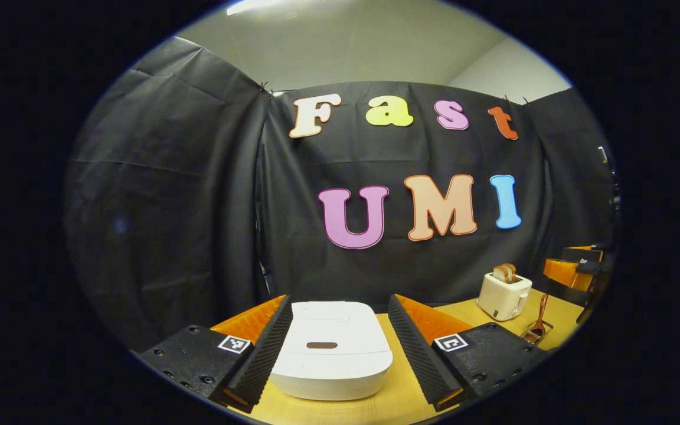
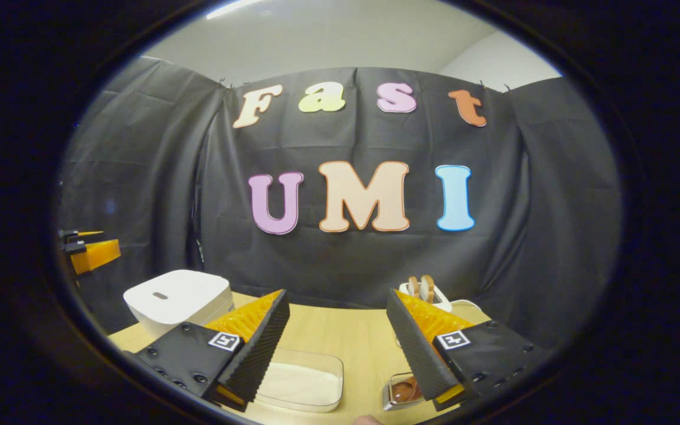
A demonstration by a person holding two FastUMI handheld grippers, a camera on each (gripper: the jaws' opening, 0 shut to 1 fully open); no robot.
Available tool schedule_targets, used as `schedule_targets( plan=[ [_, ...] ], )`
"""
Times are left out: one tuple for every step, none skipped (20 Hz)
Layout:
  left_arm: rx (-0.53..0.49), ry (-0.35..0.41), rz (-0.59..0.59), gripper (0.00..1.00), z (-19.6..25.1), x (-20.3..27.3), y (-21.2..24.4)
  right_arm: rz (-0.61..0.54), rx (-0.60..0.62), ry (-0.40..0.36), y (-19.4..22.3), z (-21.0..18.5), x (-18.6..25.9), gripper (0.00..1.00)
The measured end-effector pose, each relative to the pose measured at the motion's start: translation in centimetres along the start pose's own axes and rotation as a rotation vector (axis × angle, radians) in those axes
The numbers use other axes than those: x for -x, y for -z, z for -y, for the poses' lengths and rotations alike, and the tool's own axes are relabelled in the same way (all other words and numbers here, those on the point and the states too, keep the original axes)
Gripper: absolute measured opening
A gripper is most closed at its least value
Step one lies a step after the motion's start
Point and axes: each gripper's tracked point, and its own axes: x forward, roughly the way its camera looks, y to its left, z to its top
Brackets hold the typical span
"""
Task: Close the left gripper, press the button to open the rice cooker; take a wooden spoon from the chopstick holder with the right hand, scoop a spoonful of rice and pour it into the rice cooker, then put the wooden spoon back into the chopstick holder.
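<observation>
While the rice cooker (image 1: pixel 331 348) is sitting with its lid down near the front edge of the wooden surface (image 1: pixel 399 404), the left gripper (image 1: pixel 338 345) is hovering before it with its fingers (image 1: pixel 263 351) spread wide, one on either side of the cooker and touching nothing. A dark oval button (image 1: pixel 321 345) is showing on the lid. Farther right on the surface, the wooden spoon (image 1: pixel 539 321) is standing tilted in the clear chopstick holder (image 1: pixel 533 336), just in front of a white toaster (image 1: pixel 503 295) (two slices are poking out of its top). In the right gripper view, the right gripper (image 2: pixel 337 348) is also hanging released, its fingers (image 2: pixel 257 348) apart above a clear tray of white rice (image 2: pixel 304 383) at the front edge, with the chopstick holder just beside the right finger and the cooker well off toward the left edge.
</observation>
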Motion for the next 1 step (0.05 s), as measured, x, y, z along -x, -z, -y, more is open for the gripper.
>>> schedule_targets(
  plan=[
    [-0.002,-0.001,-0.001,0.97,0.17,0.49,-0.12,0.000,-0.012,0.001,0.14,-0.22,0.22,1.00]
  ],
)
